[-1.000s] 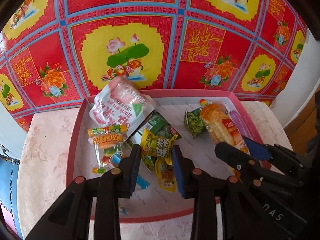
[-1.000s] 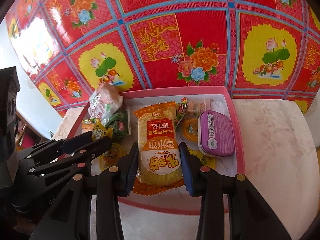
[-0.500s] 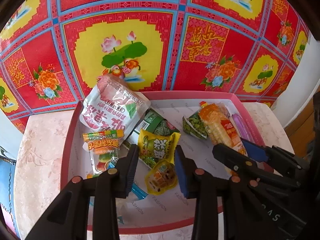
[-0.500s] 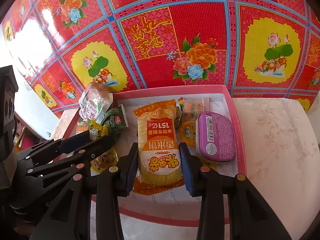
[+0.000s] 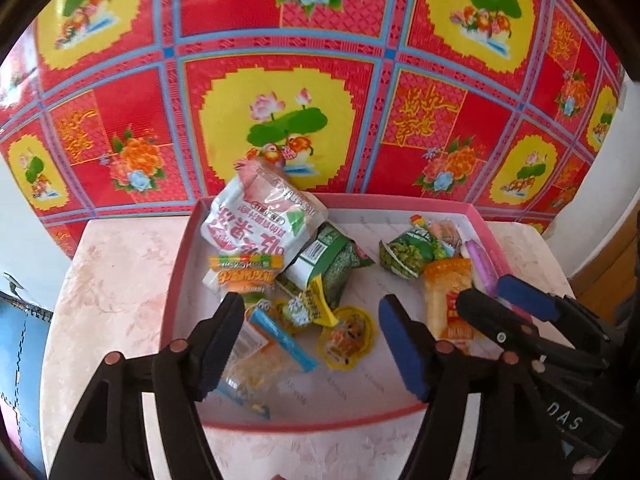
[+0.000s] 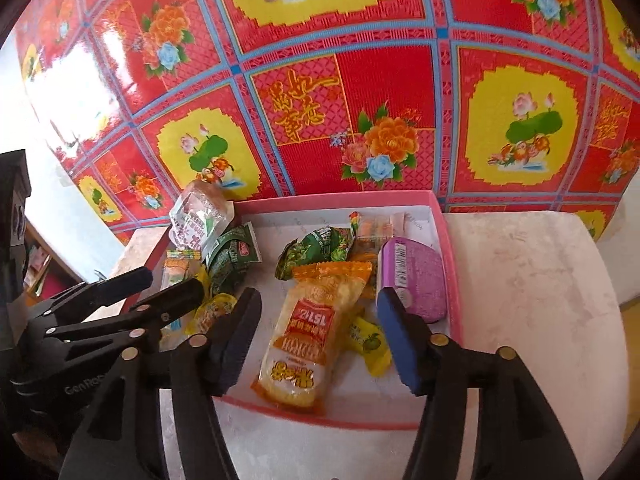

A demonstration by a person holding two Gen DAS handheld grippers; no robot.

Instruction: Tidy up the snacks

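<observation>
A pink-rimmed box (image 5: 304,424) (image 6: 360,424) on a pale table holds several snack packets. My left gripper (image 5: 310,304) (image 6: 174,280) hovers over its near left part with its jaws opening. Small yellow packets (image 5: 346,338) and a clear blue-edged packet (image 5: 260,356) lie below, untouched by the pads. My right gripper (image 6: 320,300) (image 5: 486,290) is also opening over the orange rice-cracker packet (image 6: 304,340) (image 5: 446,304), which lies flat in the box clear of both pads. A purple tub (image 6: 416,276) sits right of it. A white-red pouch (image 5: 260,220) leans on the far left wall.
Green pea packets (image 5: 340,260) (image 6: 316,248) and an orange gummy packet (image 5: 244,272) fill the box's middle. The pale marbled table top (image 6: 532,300) extends to the right of the box. A red floral cloth (image 5: 280,120) hangs right behind the table.
Both grippers went from closed on a packet to wide apart. The small yellow packet and the orange rice-cracker packet now lie loose in the box. The left view has drawn back slightly.
</observation>
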